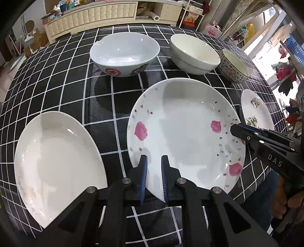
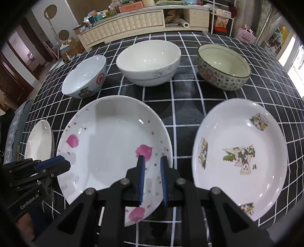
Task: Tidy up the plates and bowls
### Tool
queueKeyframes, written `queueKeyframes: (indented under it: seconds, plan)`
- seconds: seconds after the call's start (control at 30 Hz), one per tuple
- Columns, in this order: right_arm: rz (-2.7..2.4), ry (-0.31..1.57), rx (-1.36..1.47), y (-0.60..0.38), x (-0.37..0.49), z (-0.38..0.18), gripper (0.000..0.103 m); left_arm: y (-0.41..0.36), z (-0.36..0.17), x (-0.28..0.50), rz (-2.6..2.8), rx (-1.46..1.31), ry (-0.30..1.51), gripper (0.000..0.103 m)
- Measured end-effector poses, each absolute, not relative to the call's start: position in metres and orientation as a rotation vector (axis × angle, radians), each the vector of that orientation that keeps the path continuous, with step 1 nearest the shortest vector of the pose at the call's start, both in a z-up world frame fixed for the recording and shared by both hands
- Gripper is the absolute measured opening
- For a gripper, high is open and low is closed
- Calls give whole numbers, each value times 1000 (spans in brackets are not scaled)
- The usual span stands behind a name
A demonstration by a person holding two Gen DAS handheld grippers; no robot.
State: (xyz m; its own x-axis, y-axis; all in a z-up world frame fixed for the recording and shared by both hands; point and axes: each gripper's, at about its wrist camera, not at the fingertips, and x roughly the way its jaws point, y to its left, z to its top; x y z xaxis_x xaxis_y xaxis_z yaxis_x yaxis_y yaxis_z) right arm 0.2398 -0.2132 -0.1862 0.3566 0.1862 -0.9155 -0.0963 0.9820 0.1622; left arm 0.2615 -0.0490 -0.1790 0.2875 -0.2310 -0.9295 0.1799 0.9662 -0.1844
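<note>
While both grippers are angled steeply down | glossy round rose-print plate, mid-table near the front edge, is pinched at its rim by left gripper and right gripper, jaws nearly closed.

Near rim of rose plate hidden behind left gripper; plain plate partly masked likewise; shelf clutter too small to identify.

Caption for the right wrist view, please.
Both grippers, right gripper and left gripper, clamp opposite rims of the pink-flowered plate over the checked tablecloth.
</note>
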Motion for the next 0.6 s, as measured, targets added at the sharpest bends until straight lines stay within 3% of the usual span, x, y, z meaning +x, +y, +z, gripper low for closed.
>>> queueKeyframes:
  seconds: [0.4,0.6]
  plan:
    - [142,1179,56,-221,238,-182,26,-40,-172,262,-278,-78,1236,14]
    - [149,1209,56,-220,239,-193,26,-41,-169,259,-302,-60,1211,21]
